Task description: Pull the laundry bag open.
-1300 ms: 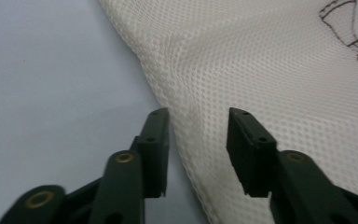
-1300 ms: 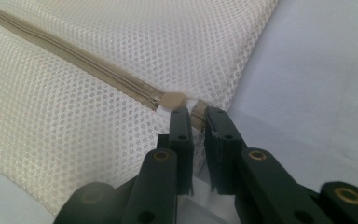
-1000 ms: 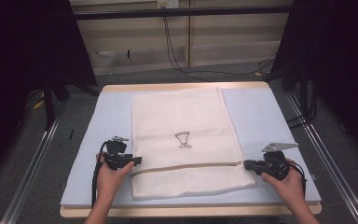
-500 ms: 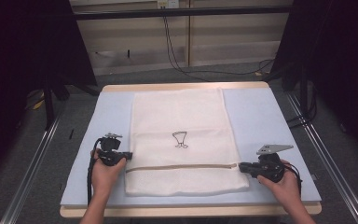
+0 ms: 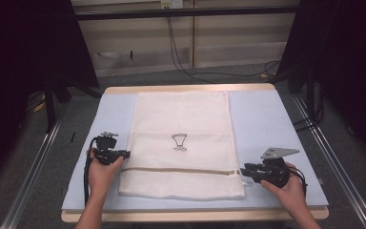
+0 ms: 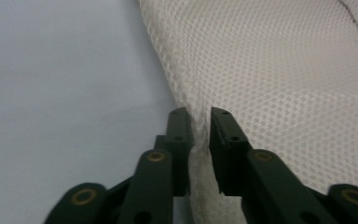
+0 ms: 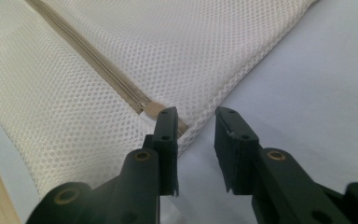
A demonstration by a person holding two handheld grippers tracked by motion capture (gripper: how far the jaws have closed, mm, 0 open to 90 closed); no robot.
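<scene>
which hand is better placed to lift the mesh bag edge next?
Left, probably. The left tongs have the mesh bag edge between the jaws; the right tongs stand open just off its corner.

mesh bag (image 5: 181,143): cream open-weave netting, matt; zip (image 5: 181,170): tan woven tape | table cover (image 5: 262,124): smooth, matt, pale blue | jaws: black matt plastic

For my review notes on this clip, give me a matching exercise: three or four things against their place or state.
Things:
1. left gripper
2. right gripper
3. zipper
4. black drawing

Places or states:
A. runs across the mesh bag near its near end
B. jaws astride the bag's edge fold
C. at the bag's middle
D. jaws apart over the blue mat, beside the zipper's end

Pairs: 1-B, 2-D, 3-A, 4-C
</scene>
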